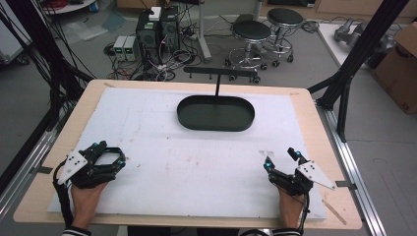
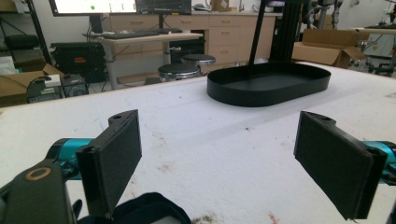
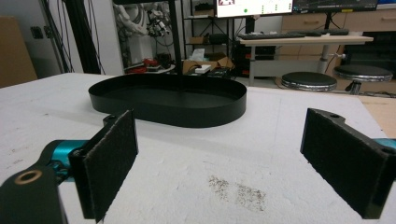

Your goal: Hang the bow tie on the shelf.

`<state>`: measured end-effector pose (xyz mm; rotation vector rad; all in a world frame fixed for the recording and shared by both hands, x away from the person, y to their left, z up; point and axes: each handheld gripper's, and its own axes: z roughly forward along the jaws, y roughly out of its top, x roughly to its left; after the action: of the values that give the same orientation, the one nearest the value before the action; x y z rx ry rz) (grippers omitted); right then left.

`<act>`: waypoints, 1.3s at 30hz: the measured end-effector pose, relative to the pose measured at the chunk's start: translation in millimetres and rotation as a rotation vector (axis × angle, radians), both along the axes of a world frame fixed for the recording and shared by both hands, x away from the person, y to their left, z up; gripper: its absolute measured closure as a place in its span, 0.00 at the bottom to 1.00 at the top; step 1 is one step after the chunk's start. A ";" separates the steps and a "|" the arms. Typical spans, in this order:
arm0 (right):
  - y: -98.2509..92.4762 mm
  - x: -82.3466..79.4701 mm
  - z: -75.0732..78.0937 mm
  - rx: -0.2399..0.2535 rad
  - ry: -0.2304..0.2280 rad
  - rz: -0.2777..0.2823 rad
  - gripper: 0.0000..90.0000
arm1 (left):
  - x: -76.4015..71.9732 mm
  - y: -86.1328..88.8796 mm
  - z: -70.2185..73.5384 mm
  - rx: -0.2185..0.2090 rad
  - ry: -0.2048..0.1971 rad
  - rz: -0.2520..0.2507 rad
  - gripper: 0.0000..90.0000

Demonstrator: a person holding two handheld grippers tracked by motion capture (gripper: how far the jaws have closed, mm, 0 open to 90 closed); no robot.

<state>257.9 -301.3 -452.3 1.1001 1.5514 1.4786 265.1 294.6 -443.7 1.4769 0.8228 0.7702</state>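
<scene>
Left gripper [image 1: 110,153] and right gripper [image 1: 281,160]: resting wide open, gripping nothing. Black tray [image 1: 216,113]: sitting empty; careless reaching risks knocking its upright post [image 1: 217,86].

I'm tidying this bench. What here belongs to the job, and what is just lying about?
Job:
- left tool, open
- right tool, open
- black tray with its post and crossbar
- white mat

Lying about:
- stools
- computers and cables on the floor
- cardboard box
</scene>
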 end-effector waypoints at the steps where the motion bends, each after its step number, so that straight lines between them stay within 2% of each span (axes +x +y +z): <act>1: 0.0 0.0 0.0 0.000 0.000 0.000 0.11 | 0.0 0.0 0.0 0.000 0.000 0.000 0.17; 5: -0.2 0.1 0.0 0.001 0.002 0.002 0.11 | -1.6 3.4 8.7 0.027 0.016 0.020 0.17; 9: -0.3 0.1 0.0 0.002 0.002 0.002 0.11 | -2.2 7.8 13.1 0.025 0.027 0.031 0.17; 10: -0.2 0.1 0.0 0.004 0.003 0.002 0.11 | -1.4 11.6 17.3 0.037 0.044 0.036 0.17; 11: -0.2 0.1 0.0 0.004 0.003 0.002 0.11 | -1.4 11.6 17.3 0.037 0.044 0.036 0.17; 12: 0.0 -0.1 0.0 0.001 0.003 0.001 0.11 | -0.2 15.7 21.9 0.039 0.080 0.043 0.17; 13: 0.1 -0.1 0.0 0.000 0.002 0.002 0.11 | 0.4 18.0 24.1 0.039 0.096 0.045 0.17; 19: 0.1 -0.1 0.0 0.001 0.002 0.002 0.11 | 3.0 27.2 32.1 0.058 0.141 0.067 0.17; 20: -0.2 0.3 0.0 -0.003 -0.002 0.002 0.11 | 4.5 30.8 34.8 0.059 0.163 0.071 0.17; 21: -0.2 0.1 0.0 -0.001 0.001 0.002 0.11 | 4.5 30.8 34.8 0.059 0.163 0.071 0.17; 22: -0.2 0.1 0.0 0.000 0.001 0.002 0.11 | 5.8 33.3 36.7 0.063 0.184 0.070 0.17; 23: -0.2 0.1 0.0 0.000 0.001 0.002 0.11 | 5.8 33.3 36.7 0.063 0.184 0.070 0.17; 24: -0.2 0.1 0.0 0.000 0.001 0.002 0.11 | 6.6 34.5 38.0 0.067 0.200 0.072 0.17; 27: -0.2 0.3 0.0 -0.003 -0.002 0.002 0.11 | 8.2 37.5 41.1 0.095 0.235 0.079 0.17; 28: 0.0 0.2 0.0 -0.002 0.000 0.002 0.11 | 8.6 39.2 43.4 0.122 0.252 0.091 0.17; 30: -0.1 0.2 0.0 -0.003 -0.001 0.002 0.11 | 8.9 40.9 45.9 0.149 0.285 0.098 0.17; 31: -0.1 0.2 0.0 -0.003 -0.001 0.001 0.11 | 8.9 40.9 45.9 0.149 0.285 0.098 0.17; 32: 0.1 0.0 0.0 -0.001 0.001 0.001 0.11 | 9.4 42.5 48.5 0.179 0.318 0.101 0.17; 34: 0.3 0.0 0.0 -0.001 0.000 0.002 0.11 | 9.9 43.1 49.7 0.195 0.333 0.104 0.17; 35: 0.8 -0.4 0.0 0.000 0.004 0.002 0.11 | 10.6 43.7 51.8 0.226 0.360 0.103 0.17; 37: 0.4 0.0 0.0 -0.003 -0.001 0.001 0.11 | 11.5 43.6 53.4 0.255 0.387 0.097 0.17; 38: 0.3 0.0 0.0 -0.002 -0.001 -0.001 0.11 | 11.5 43.6 53.4 0.255 0.387 0.097 0.17; 39: 0.3 0.0 -0.1 -0.003 -0.001 -0.001 0.11 | 12.6 43.1 53.9 0.279 0.408 0.097 0.17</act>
<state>257.9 -301.0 -452.4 1.0979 1.5518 1.4760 277.7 337.7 -389.8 1.8922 1.1333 0.6834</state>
